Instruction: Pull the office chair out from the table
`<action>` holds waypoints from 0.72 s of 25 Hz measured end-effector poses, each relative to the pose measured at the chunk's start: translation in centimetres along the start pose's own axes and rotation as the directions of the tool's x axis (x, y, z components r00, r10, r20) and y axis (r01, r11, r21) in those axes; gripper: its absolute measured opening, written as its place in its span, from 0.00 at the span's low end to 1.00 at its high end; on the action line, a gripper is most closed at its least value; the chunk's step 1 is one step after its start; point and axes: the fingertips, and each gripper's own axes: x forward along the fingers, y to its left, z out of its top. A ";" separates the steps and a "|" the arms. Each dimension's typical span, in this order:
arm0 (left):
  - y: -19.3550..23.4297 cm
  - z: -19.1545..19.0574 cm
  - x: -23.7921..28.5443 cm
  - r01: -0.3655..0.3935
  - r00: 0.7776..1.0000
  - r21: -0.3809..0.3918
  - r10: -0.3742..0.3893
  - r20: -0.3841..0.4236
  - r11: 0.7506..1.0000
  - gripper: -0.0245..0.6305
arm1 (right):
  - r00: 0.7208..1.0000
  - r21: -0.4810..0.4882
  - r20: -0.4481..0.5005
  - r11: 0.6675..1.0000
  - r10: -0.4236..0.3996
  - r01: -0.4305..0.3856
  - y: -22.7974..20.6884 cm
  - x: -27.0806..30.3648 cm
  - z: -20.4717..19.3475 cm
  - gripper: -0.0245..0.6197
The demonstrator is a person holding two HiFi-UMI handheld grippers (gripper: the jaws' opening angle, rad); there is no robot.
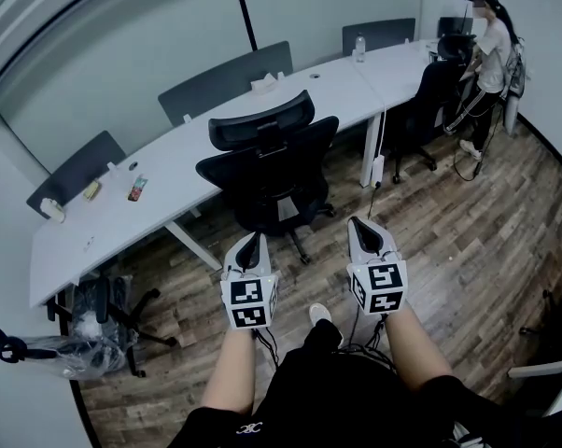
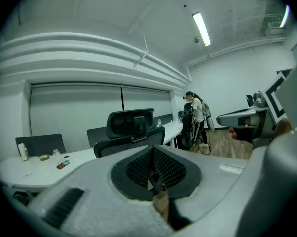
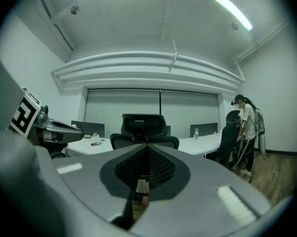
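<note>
Noting both claws clenched on nothing: the left gripper (image 1: 253, 243) and right gripper (image 1: 367, 224) hang short of the office chair (image 1: 267, 171), which stands close at the near edge of the table (image 1: 174, 166). We judge that closed jaws cannot take the backrest, and that an off-centre pull would swivel the chair into the table. Its seat faces the table, back towards us; long axis upright.

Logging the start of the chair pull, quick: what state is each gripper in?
Left gripper: closed, holding nothing.
Right gripper: closed, holding nothing.
</note>
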 end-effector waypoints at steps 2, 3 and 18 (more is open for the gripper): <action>0.7 0.2 1.5 -0.007 1.000 -0.006 0.007 0.000 1.000 0.05 | 1.000 -0.008 -0.007 1.000 0.002 -0.003 -0.8 1.5 0.0 0.05; 0.9 0.2 2.3 -0.009 1.000 -0.006 0.009 -0.002 1.000 0.05 | 1.000 -0.010 -0.010 1.000 0.001 -0.001 -1.3 2.2 -0.1 0.05; 7.3 1.8 14.6 -0.024 0.999 0.001 0.024 -0.039 1.000 0.10 | 0.998 -0.072 -0.051 0.997 0.033 -0.037 -6.7 16.2 1.9 0.05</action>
